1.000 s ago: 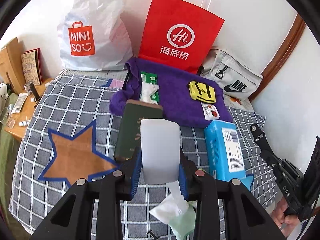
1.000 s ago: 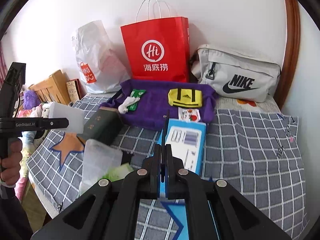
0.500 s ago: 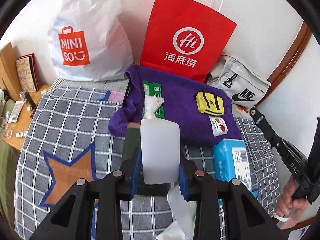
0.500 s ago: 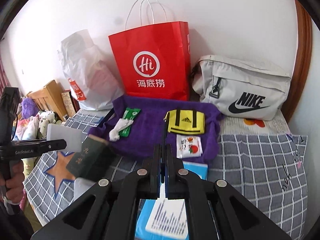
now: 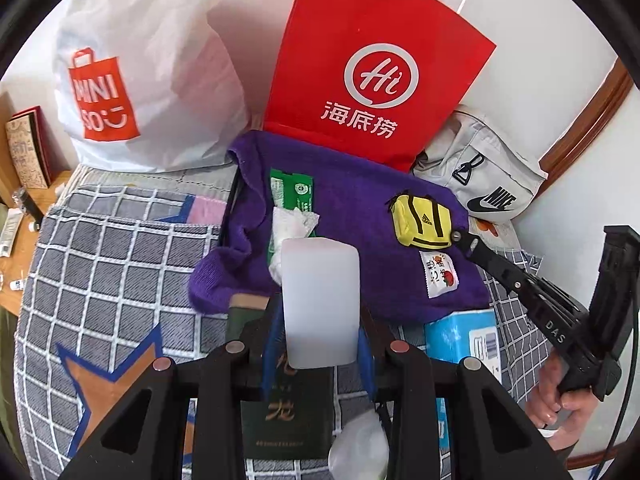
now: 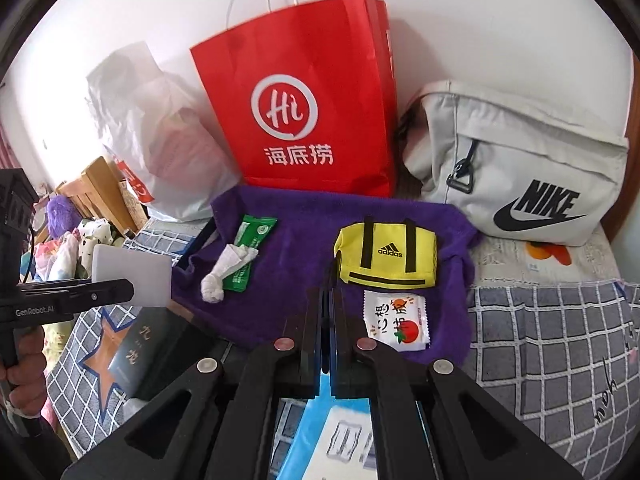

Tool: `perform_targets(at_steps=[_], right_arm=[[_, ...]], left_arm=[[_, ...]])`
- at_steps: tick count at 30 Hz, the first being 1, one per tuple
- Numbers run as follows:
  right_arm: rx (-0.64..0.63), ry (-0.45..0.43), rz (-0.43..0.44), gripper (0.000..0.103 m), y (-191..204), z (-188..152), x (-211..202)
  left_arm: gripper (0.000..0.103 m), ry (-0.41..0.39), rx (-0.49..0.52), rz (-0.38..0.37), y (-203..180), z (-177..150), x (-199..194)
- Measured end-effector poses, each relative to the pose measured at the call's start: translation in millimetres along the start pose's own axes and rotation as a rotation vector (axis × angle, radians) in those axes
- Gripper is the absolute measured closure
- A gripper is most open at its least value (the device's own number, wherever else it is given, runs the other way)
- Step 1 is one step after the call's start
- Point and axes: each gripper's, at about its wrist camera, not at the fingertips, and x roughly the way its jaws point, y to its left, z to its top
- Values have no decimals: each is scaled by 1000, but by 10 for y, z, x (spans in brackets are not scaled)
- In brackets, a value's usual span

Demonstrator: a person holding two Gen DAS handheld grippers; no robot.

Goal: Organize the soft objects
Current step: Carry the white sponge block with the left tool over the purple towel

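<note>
Soft objects lie gathered on the purple towel [image 6: 304,240] spread on the checked bedcover [image 6: 552,344], in front of the red paper bag [image 6: 304,92]: a green sachet [image 6: 250,248] with a crumpled white tissue [image 6: 224,272] on it, a small yellow pouch [image 6: 386,254] and, just beside it, a tomato-print packet [image 6: 398,322]. I judge the sorting partly done, since a blue tissue pack [image 5: 460,336] and a dark green booklet [image 5: 286,412] lie off the towel, nearer to me, along with a loose wad of white paper [image 5: 360,444].

My left gripper [image 5: 320,320] is clenched on a frosted white block [image 5: 320,300], its blue pads pressing both flanks, and I hold it above the booklet at the towel's near edge. My right gripper [image 6: 330,312] is clamped tight with nothing between its fingers; it hangs over the towel, pointing between the sachet and the pouch, touching neither as far as I can tell.
</note>
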Motion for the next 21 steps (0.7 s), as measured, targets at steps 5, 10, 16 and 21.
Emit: perform_targets(at_steps=[5, 10, 16, 21], right_arm=[[-2, 32, 22, 100, -58, 78, 225], [-20, 83, 74, 100, -56, 114, 453], [-29, 149, 110, 100, -87, 96, 726], [-34, 187, 102, 100, -152, 49, 855]], left_arm=[[72, 16, -3, -14, -13, 104, 136], [72, 30, 4, -29, -55, 203, 257], [72, 60, 28, -45, -199, 317, 447], [72, 104, 53, -72, -350, 385, 659]])
